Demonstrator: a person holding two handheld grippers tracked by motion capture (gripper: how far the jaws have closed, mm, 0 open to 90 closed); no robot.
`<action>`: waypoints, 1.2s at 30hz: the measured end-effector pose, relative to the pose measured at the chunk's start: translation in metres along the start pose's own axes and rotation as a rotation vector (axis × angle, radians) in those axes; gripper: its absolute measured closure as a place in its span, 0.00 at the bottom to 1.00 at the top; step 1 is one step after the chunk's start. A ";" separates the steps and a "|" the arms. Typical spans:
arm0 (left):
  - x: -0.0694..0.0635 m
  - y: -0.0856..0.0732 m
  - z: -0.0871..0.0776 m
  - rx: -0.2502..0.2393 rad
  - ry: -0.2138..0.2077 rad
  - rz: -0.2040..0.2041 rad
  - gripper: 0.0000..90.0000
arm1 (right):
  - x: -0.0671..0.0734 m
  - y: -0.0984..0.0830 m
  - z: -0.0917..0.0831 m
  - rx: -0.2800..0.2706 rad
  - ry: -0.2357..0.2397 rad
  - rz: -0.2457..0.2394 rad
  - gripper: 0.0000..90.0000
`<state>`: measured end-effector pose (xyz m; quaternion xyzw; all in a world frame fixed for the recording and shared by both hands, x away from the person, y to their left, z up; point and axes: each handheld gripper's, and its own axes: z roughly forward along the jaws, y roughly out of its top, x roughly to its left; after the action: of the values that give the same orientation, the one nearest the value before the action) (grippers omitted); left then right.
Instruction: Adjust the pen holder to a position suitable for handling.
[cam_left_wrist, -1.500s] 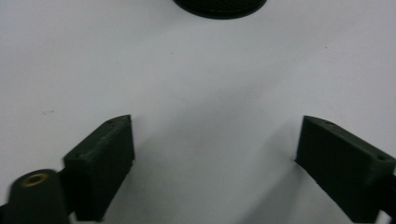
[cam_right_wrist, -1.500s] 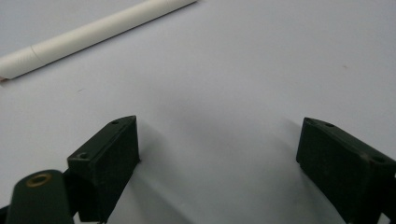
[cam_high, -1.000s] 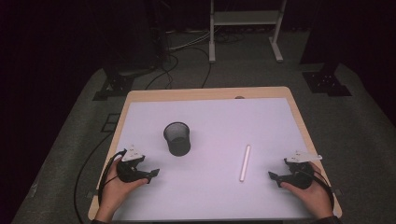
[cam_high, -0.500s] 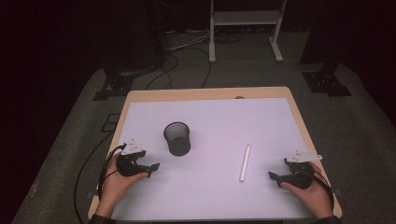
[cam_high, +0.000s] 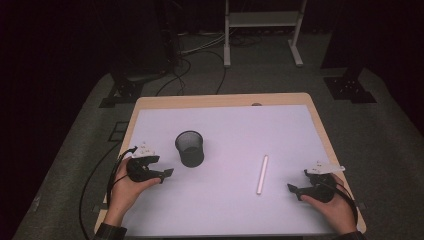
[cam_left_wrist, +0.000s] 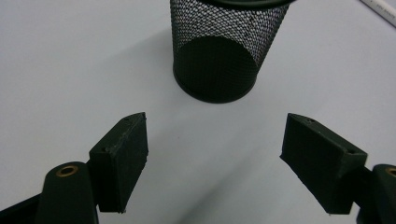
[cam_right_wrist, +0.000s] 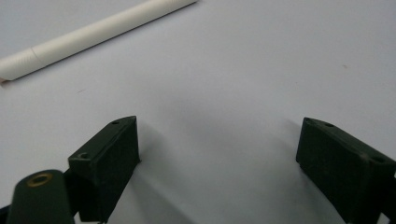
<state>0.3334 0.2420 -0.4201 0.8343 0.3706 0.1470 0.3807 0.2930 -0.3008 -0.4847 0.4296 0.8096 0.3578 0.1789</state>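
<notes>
**Both tongs wide and empty, cup and stick lying free**

In your left gripper view the black wire-mesh cup (cam_left_wrist: 215, 49) is cut off at the top edge, so its rim barely shows; the white cylindrical stick (cam_left_wrist: 380, 8) is only a sliver in the upper right corner. In your right gripper view the stick runs off the left edge, and its far end is out of frame.

From the high view, your left tongs (cam_high: 167, 175) sit just beside the mesh cup (cam_high: 190, 148), apart from it, their jaws having just been closing a little with nothing between them; they stand well apart. Your right tongs (cam_high: 294, 191) rest near the table's right edge, jaws spread wide and empty, with the stick (cam_high: 262, 174) a little to their left, untouched.

The pale lilac table (cam_high: 230, 125) has bare surface between cup and stick. Behind it, dark floor cables (cam_high: 200, 50) and a white metal stand (cam_high: 262, 20) fade into shadow.
</notes>
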 end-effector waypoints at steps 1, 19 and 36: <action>0.000 0.002 0.000 -0.005 -0.001 0.003 0.25 | 0.000 0.000 0.000 0.000 0.000 0.000 0.14; 0.003 0.031 -0.003 -0.001 -0.007 0.008 0.28 | 0.000 0.000 0.000 0.000 0.000 0.001 0.14; 0.006 0.057 -0.001 -0.011 -0.014 0.003 0.37 | 0.000 0.000 0.000 0.001 0.000 -0.001 0.14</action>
<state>0.3663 0.2222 -0.3775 0.8336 0.3660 0.1437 0.3879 0.2932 -0.3010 -0.4847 0.4293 0.8099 0.3575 0.1789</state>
